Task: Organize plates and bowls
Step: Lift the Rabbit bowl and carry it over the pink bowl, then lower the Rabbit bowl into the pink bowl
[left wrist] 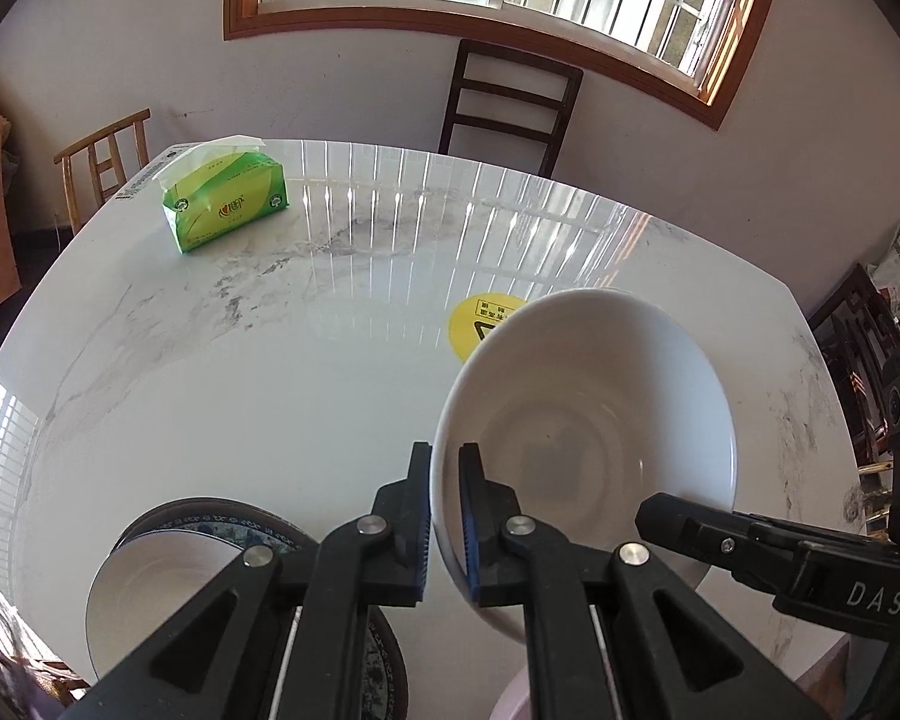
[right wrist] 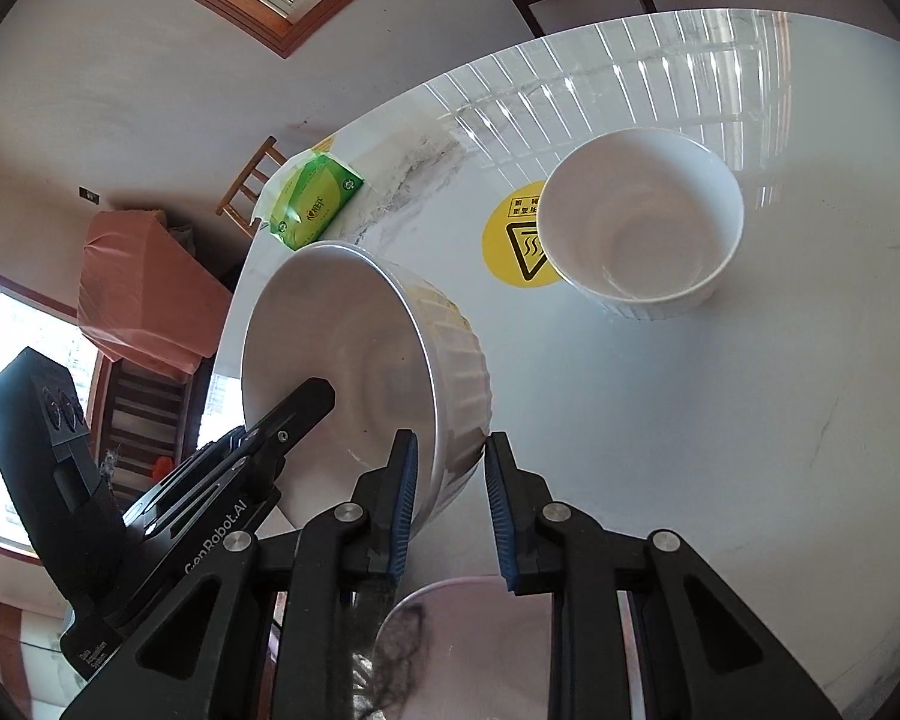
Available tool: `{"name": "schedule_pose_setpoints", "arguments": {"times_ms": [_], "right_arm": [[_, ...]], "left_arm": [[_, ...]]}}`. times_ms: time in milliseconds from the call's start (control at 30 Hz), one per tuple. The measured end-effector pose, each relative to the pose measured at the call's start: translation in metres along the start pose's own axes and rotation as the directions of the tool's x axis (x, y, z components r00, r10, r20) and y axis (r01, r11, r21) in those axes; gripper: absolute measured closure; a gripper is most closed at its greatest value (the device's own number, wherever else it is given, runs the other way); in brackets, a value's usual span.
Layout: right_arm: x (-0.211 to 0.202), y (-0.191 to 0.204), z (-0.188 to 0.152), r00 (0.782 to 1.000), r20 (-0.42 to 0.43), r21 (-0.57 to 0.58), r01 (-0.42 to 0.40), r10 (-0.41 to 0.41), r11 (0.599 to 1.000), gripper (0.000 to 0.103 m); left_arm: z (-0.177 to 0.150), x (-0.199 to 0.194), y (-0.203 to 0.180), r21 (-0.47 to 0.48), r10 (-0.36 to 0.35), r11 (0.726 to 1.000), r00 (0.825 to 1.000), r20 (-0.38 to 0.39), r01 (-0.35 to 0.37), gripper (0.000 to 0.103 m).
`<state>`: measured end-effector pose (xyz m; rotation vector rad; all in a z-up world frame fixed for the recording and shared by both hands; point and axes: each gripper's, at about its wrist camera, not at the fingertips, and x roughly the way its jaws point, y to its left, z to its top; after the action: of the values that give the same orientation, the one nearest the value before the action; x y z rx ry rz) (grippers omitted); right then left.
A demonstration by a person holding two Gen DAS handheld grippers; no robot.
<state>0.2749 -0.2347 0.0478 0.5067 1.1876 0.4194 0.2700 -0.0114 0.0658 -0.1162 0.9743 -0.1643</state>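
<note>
My left gripper (left wrist: 445, 516) is shut on the rim of a white ribbed bowl (left wrist: 588, 420) and holds it tilted above the marble table (left wrist: 270, 360). The same bowl (right wrist: 360, 372) shows in the right wrist view, with my right gripper (right wrist: 447, 498) open around its lower rim, apparently not clamping it. A second white ribbed bowl (right wrist: 642, 228) stands upright on the table farther back. A blue-patterned plate (left wrist: 210, 525) with a white bowl (left wrist: 162, 594) on it sits at the near left.
A green tissue pack (left wrist: 225, 201) lies at the far left of the table. A round yellow hot-surface sticker (right wrist: 516, 237) is at the table's middle. Chairs stand along the far wall. A pink dish (right wrist: 468, 630) lies below the right gripper.
</note>
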Motion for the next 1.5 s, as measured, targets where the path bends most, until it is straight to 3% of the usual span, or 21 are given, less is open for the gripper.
{"name": "schedule_pose_setpoints", "arguments": {"times_ms": [433, 767, 1500], "right_arm": [[-0.046, -0.011, -0.063, 0.999, 0.028, -0.015, -0.041, 0.041, 0.999, 0.082], [-0.059, -0.023, -0.106, 1.000, 0.008, -0.022, -0.029, 0.029, 0.999, 0.083], [-0.047, -0.042, -0.127, 1.000, -0.021, 0.008, -0.014, 0.015, 1.000, 0.082]], "left_arm": [[-0.059, -0.062, -0.038, 0.059, -0.039, 0.998, 0.998, 0.044, 0.036, 0.094], [-0.101, -0.076, -0.053, 0.091, -0.034, 0.995, 0.999, 0.021, 0.032, 0.093], [-0.139, -0.067, -0.066, 0.109, -0.019, 0.994, 0.998, -0.053, 0.025, 0.093]]}}
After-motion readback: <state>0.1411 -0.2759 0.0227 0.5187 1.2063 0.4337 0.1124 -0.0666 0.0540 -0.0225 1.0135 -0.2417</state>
